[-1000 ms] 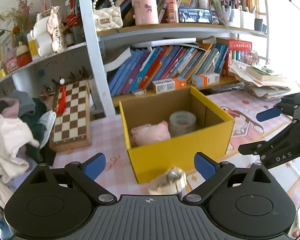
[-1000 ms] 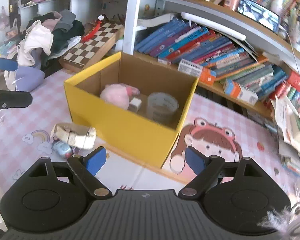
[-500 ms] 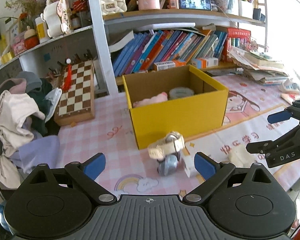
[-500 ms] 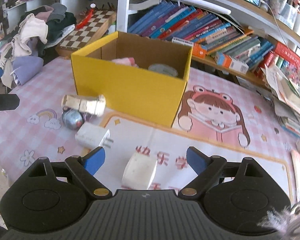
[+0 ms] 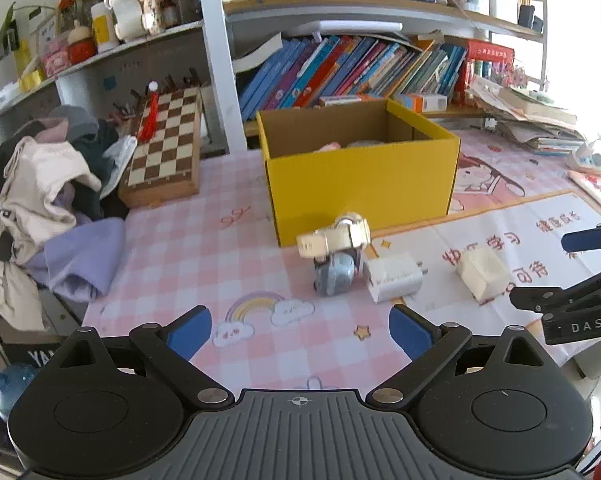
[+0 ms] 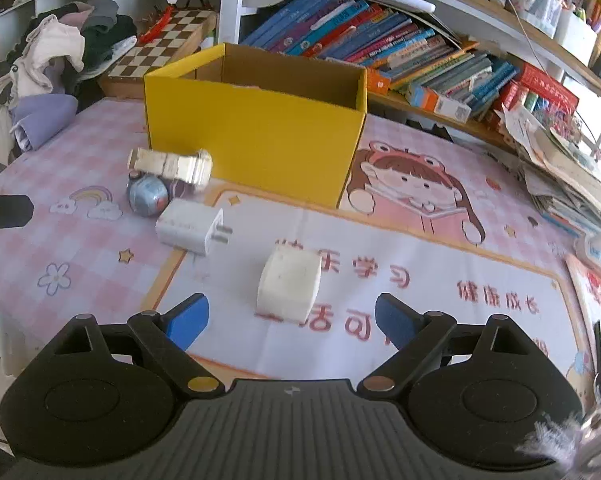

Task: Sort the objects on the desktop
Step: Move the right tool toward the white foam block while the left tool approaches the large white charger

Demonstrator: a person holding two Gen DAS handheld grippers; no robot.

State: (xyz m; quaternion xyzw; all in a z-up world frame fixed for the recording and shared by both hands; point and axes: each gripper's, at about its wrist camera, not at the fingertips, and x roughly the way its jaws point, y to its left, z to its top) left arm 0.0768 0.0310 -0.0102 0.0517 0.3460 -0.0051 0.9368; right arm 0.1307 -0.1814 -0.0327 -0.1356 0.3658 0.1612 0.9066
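1. Both tongs stand apart and grip nothing. Left gripper point(image 5: 300, 330) fills the lower part of its own view, blue pads wide over the pink checked tablecloth point(image 5: 204, 248). Right gripper point(image 6: 290, 318) likewise; its jaws are just now opening, with the off-white block point(image 6: 289, 282) lying on the mat ahead of the gap between the pads, untouched.
2. Off-white block, also at right centre of the left view point(image 5: 483, 273): resting on the printed mat, apart from the other loose items.
3. White plug charger point(image 6: 190, 226): centre left of the right view, prongs pointing right, just beside the grey ball.
4. Grey ball point(image 6: 147, 196): touching the cream watch point(image 6: 170, 165), which lies across its top.
5. Yellow box point(image 6: 256, 132): open-topped, upper centre, just behind the watch. A pink item point(image 5: 327, 146) peeks over its rim in the left view; the rest of the contents cannot be made out.
6. Chessboard point(image 5: 164, 148): leaning, upper left.
7. Clothes heap point(image 5: 40, 196): left edge.
8. Books point(image 6: 364, 44): shelved behind the box.
9. Paper stack point(image 6: 560, 176): right edge.
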